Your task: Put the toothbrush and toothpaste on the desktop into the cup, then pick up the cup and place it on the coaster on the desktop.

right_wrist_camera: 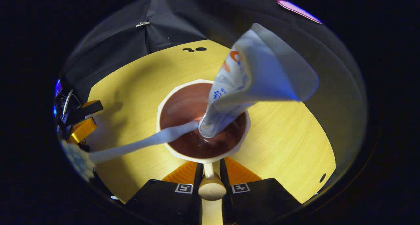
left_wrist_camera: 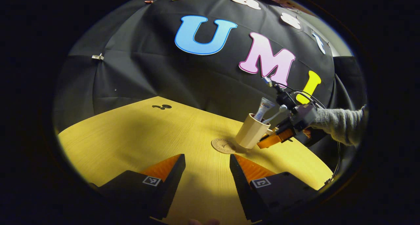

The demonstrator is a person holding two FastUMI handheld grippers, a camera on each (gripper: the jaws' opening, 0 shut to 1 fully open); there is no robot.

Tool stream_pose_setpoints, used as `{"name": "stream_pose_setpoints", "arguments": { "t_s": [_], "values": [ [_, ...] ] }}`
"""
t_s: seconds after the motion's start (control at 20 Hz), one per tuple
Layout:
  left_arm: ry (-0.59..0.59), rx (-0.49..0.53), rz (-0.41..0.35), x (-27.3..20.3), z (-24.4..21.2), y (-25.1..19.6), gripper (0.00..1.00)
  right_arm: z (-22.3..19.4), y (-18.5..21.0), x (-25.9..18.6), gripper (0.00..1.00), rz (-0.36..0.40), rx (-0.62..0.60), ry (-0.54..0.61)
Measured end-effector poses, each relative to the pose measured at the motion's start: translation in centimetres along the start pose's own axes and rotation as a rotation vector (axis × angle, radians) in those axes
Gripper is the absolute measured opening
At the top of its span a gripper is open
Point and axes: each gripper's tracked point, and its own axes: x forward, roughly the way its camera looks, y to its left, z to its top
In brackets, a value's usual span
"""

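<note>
the right tongs [right_wrist_camera: 210,174] pinch the cup [right_wrist_camera: 178,153] by its handle at lower centre, toothpaste [right_wrist_camera: 262,74] and toothbrush [right_wrist_camera: 137,144] inside. the load looks light but top-heavy and the rigid handle slippery. the coaster [left_wrist_camera: 223,145] lies just beside the tilted cup. the left tongs [left_wrist_camera: 207,167] gape wide over the counter [left_wrist_camera: 131,133].

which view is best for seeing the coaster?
Left gripper view: the coaster lies in plain sight on the table, beside the cup held tilted by the right gripper. In the right gripper view I can't make it out.
</note>
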Motion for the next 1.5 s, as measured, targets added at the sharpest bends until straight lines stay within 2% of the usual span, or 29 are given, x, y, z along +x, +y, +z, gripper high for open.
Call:
{"name": "stream_pose_setpoints", "arguments": {
  "t_s": [0.1, 0.15, 0.2, 0.35, 0.55, 0.6, 0.65, 0.95, 1.0, 1.05, 1.4, 1.45, 1.5],
  "values": [
    [-0.005, -0.002, 0.005, -0.3, 0.4, 1.1, 0.84, 1.3, 0.8, 0.8, 0.27, 0.0, 0.005, 0.007],
    [-0.008, -0.006, 0.011, -0.4, 0.5, 1.7, 0.85, 1.9, 1.1, 1.2, 0.22, -0.007, -0.003, 0.003],
    [-0.009, -0.01, 0.016, -0.4, 0.5, 2.3, 0.84, 2.5, 1.4, 1.6, 0.27, -0.007, -0.009, 0.007],
    [-0.015, -0.014, 0.037, -0.6, 0.9, 3.9, 0.85, 3.4, 2.7, 2.9, 0.27, 0.004, -0.012, 0.025],
    [-0.019, -0.024, 0.053, -0.9, 1.2, 5.4, 0.85, 3.7, 3.5, 4.6, 0.27, 0.005, -0.011, 0.052],
    [-0.018, -0.027, 0.053, -0.9, 1.2, 5.7, 0.85, 3.5, 3.4, 4.5, 0.22, 0.0, -0.013, 0.057],
    [-0.017, -0.03, 0.055, -0.9, 1.2, 5.8, 0.84, 3.4, 3.2, 4.4, 0.27, -0.007, -0.016, 0.065],
    [-0.017, -0.046, 0.058, -0.7, 1.3, 6.4, 0.85, 3.1, 3.1, 4.2, 0.27, -0.006, -0.018, 0.091],
    [-0.019, -0.049, 0.056, -0.6, 1.4, 6.4, 0.85, 2.9, 3.2, 4.5, 0.22, -0.008, -0.021, 0.092],
    [-0.019, -0.051, 0.056, -0.6, 1.4, 6.3, 0.85, 2.8, 3.2, 4.6, 0.27, -0.007, -0.022, 0.093],
    [-0.017, -0.046, 0.06, -0.5, 1.6, 6.0, 0.85, 2.6, 3.6, 4.7, 0.3, 0.002, 0.004, 0.092],
    [-0.016, -0.047, 0.063, -0.5, 1.6, 5.9, 0.84, 2.7, 3.5, 4.6, 0.27, -0.004, -0.001, 0.088],
    [-0.017, -0.048, 0.065, -0.6, 1.6, 5.9, 0.85, 2.9, 3.2, 4.6, 0.33, -0.009, -0.009, 0.081]
  ]
}}
